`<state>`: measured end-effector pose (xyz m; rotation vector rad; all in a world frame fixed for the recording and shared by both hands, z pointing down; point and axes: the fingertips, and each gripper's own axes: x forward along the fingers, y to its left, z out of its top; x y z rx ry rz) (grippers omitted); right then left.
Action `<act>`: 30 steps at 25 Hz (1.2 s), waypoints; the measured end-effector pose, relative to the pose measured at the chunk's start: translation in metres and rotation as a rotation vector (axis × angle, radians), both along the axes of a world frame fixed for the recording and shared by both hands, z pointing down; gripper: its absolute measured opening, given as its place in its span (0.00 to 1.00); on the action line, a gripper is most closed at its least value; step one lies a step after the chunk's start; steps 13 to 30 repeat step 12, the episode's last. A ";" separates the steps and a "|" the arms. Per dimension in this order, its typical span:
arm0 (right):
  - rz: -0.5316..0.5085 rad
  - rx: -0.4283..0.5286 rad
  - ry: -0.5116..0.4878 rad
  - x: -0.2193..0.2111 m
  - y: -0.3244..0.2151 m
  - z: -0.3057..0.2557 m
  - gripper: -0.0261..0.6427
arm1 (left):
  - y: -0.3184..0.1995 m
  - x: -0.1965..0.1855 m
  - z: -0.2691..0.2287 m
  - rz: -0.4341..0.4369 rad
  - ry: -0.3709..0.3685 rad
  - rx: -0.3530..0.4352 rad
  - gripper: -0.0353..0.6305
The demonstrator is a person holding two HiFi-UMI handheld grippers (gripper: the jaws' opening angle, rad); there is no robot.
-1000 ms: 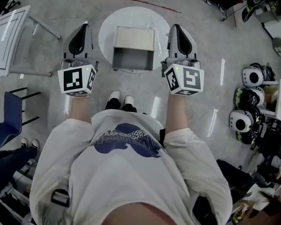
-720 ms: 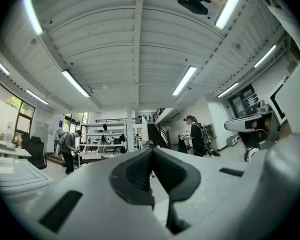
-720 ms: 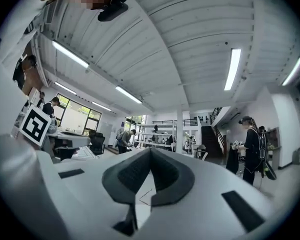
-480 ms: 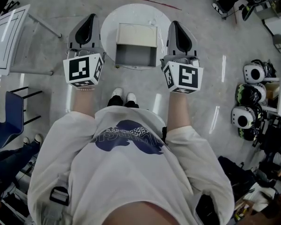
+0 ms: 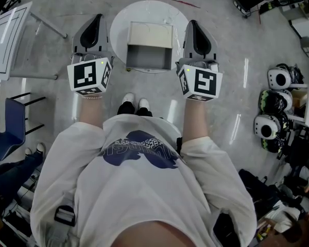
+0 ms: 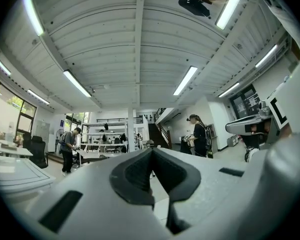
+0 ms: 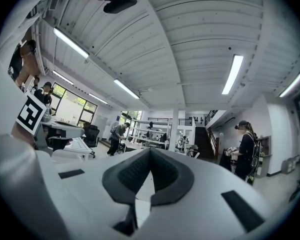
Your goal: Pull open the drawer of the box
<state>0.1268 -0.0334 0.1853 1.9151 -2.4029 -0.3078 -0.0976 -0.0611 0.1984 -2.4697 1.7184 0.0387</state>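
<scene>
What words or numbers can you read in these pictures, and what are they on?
No text can be read.
White T-shirt's dark blue print: lettering too blurred to read.
Marker cubes on left gripper and right gripper: black-and-white square patterns, not words.
</scene>
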 end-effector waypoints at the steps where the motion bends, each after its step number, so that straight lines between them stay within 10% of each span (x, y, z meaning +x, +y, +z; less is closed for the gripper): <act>1: 0.000 -0.001 0.000 0.000 0.000 0.000 0.03 | 0.000 -0.001 0.000 -0.001 -0.001 0.000 0.06; 30: -0.002 0.006 0.017 -0.003 -0.004 -0.003 0.03 | -0.003 -0.006 0.000 -0.011 -0.013 0.003 0.06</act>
